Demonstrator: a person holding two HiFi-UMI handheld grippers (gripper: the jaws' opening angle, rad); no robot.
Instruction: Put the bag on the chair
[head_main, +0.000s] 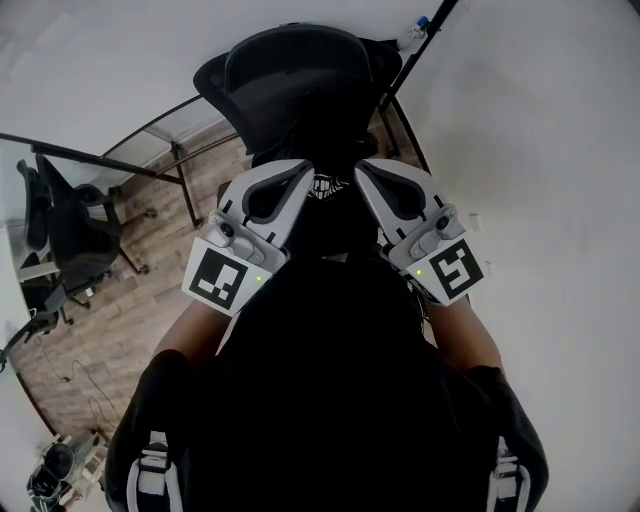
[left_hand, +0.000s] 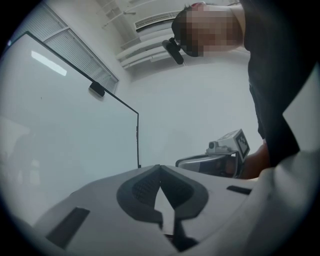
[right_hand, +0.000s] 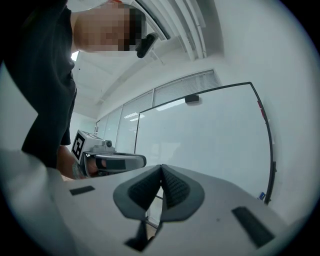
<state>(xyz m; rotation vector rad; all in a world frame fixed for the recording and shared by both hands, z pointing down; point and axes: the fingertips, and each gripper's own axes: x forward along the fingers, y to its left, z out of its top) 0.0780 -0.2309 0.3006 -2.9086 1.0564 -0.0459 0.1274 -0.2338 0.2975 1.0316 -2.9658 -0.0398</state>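
Wood floor (head_main: 100, 330) at far left of the head view, with a spare office chair (head_main: 70, 230) standing on it. Left gripper (head_main: 303, 168) is raised in front of the person's black shirt (head_main: 330, 380), tips up. In its own view the jaws are pressed together with nothing between them (left_hand: 160, 167), and a whiteboard (left_hand: 65, 125) stands behind. Between the two grippers shows a black patch with white print (head_main: 322, 188). I can't tell whether that is the bag or part of the shirt, so the bag's place is unclear, and neither gripper holds it. Just above it is the chair (head_main: 290, 70), black, seen from the top, its back toward the wall. Right gripper (head_main: 362, 168) is beside the left one, near but apart, and also tips up. Its jaws are closed tight on nothing (right_hand: 161, 166), with a whiteboard behind them too. Each gripper view shows the other gripper off to the side.
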